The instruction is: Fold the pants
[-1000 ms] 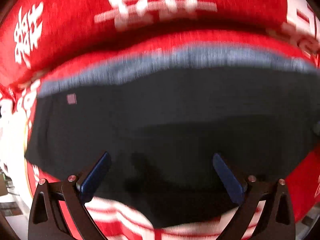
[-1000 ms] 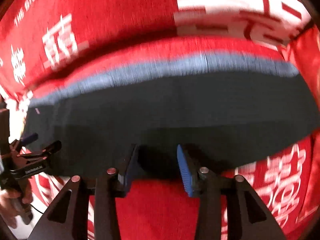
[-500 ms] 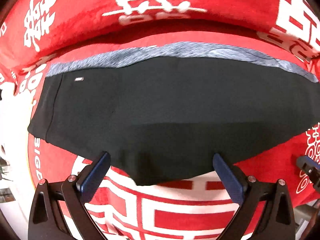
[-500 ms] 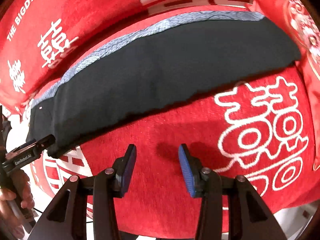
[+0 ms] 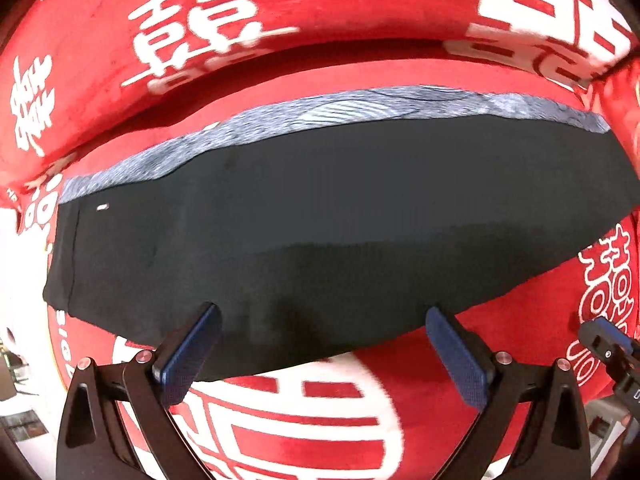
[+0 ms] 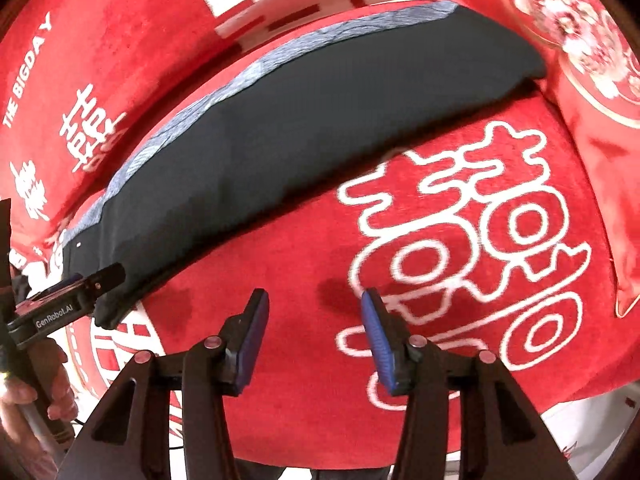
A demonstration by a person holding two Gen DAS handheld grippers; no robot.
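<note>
Item: pants point(image 5: 320, 220), dark, with a grey patterned band along the far long edge, lying as one long flat strip, apparently already folded lengthwise, across the red cover point(image 5: 304, 412) printed with white characters; the strip runs from the cover's left edge, where it just overhangs, toward the right end beside a red cushion point(image 6: 592, 40). Handling, as a judgement: soft, light, limp cloth that will sag and slide on itself if you lift it at one point; nothing fragile, little slip on the plush cover. Where to take hold: pinch both layers at one short end, one corner per tool, and carry that end over the other; the near left corner sits closest to you. Tools: your left gripper point(image 5: 320, 354) has its blue pads spread wide with nothing between them, poised just off the near long edge of the pants, with the nearer pad close to the left corner in the right wrist view point(image 6: 100, 280). Your right gripper point(image 6: 314, 334) has pads parted, narrower, holding nothing, over bare red cover well clear of the pants. Containers: none in view, so no contents to list. Status: further cross-folds appear still to be made.
</note>
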